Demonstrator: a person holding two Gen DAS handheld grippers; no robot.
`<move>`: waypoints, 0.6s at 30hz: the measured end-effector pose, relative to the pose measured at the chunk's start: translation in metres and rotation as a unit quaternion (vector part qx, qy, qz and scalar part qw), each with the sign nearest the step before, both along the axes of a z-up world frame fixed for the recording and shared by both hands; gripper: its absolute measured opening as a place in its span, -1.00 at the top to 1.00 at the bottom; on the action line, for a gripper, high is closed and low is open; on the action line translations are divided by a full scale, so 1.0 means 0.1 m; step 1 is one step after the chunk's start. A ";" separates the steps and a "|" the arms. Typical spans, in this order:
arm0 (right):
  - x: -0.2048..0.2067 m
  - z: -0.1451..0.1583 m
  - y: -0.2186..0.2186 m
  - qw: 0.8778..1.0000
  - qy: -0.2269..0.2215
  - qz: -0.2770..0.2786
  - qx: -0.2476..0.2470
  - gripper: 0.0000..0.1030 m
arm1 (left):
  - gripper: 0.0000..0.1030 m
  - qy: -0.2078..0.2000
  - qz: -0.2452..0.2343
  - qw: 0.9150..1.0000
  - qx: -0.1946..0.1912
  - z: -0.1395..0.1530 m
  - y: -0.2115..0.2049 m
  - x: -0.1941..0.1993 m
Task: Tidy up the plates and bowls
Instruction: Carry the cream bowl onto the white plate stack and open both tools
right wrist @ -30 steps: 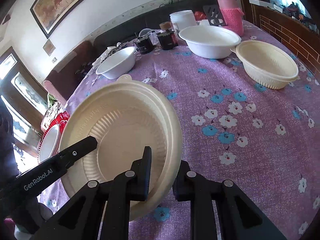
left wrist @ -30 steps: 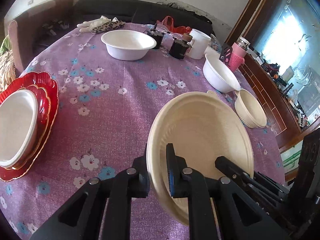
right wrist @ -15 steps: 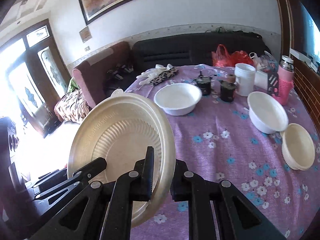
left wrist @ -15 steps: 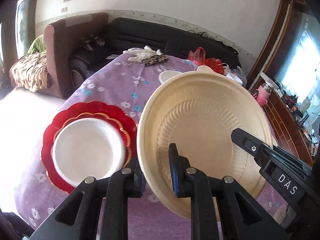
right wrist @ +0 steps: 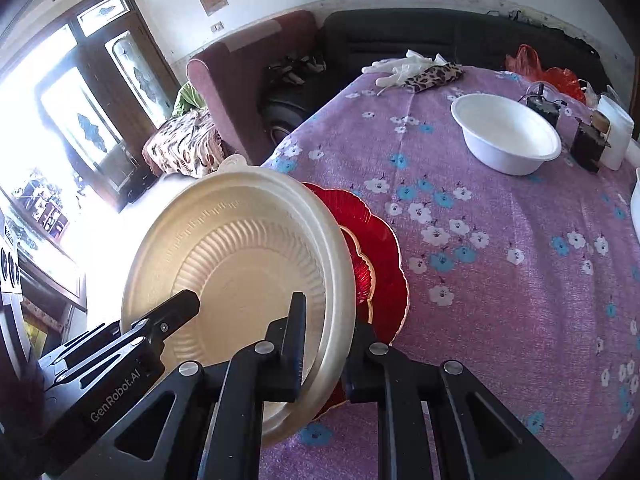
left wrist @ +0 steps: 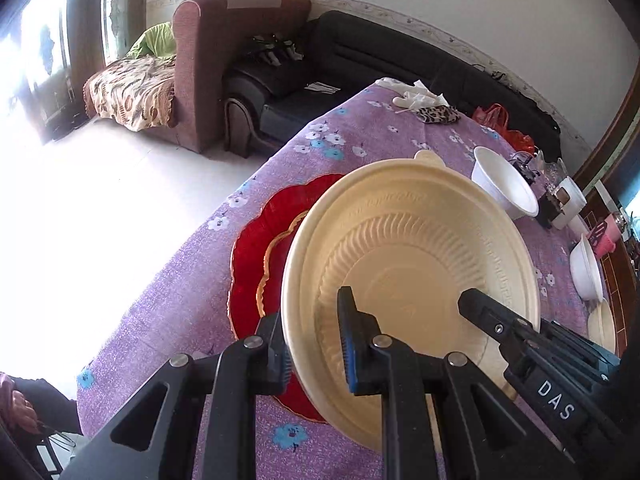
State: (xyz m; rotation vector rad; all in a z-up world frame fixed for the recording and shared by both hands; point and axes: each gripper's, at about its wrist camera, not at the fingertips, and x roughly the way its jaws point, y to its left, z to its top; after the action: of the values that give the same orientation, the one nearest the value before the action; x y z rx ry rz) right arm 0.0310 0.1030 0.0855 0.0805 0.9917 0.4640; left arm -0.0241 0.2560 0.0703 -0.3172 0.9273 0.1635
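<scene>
Both grippers hold one large cream plate (left wrist: 404,264) by opposite rims. My left gripper (left wrist: 314,344) is shut on its left rim, and my right gripper (right wrist: 326,348) is shut on its right rim (right wrist: 240,256). The plate hangs tilted just above a stack of red plates (left wrist: 256,256) at the table's left edge, which also shows in the right wrist view (right wrist: 380,256). The white plate on that stack is hidden behind the cream plate. White bowls (right wrist: 506,132) and a small cream bowl (left wrist: 602,322) stand further off.
The purple flowered tablecloth (right wrist: 500,264) covers the table. Dark cups (right wrist: 586,144), a white container (right wrist: 614,128), gloves and a leopard cloth (right wrist: 434,74) lie at the far side. A sofa and armchair (left wrist: 224,52) stand beyond the table edge.
Both grippers have carried the cream plate left and down over the red plate stack, covering the white plate that showed before.
</scene>
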 end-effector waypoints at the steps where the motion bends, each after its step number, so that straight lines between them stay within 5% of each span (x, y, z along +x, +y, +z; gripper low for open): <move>1: 0.03 -0.03 0.02 1.000 0.004 0.000 -0.002 0.68 | 0.66 0.003 0.001 1.000 0.003 -0.03 0.01 0.03; 8: 0.13 -0.10 0.09 1.000 0.005 -0.002 -0.026 0.65 | 0.59 -0.002 0.006 1.000 0.016 0.01 0.05 0.11; 12: 0.12 -0.10 0.13 0.999 -0.022 -0.004 -0.050 0.63 | -0.05 -0.020 0.019 1.000 0.010 0.09 0.14 0.08; 15: 0.11 -0.10 0.15 0.998 -0.032 -0.005 -0.057 0.61 | -0.06 -0.030 0.029 0.999 0.004 0.13 0.22 0.04; 18: 0.11 -0.07 0.14 0.998 -0.039 -0.008 -0.053 0.18 | -0.07 -0.039 0.037 0.999 -0.009 0.17 0.27 -0.02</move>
State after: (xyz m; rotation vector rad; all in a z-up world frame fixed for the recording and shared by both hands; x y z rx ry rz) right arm 0.0422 0.1166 0.0785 -0.0241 0.9371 0.3964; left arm -0.0265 0.2828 0.0874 -0.3718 0.8413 0.2089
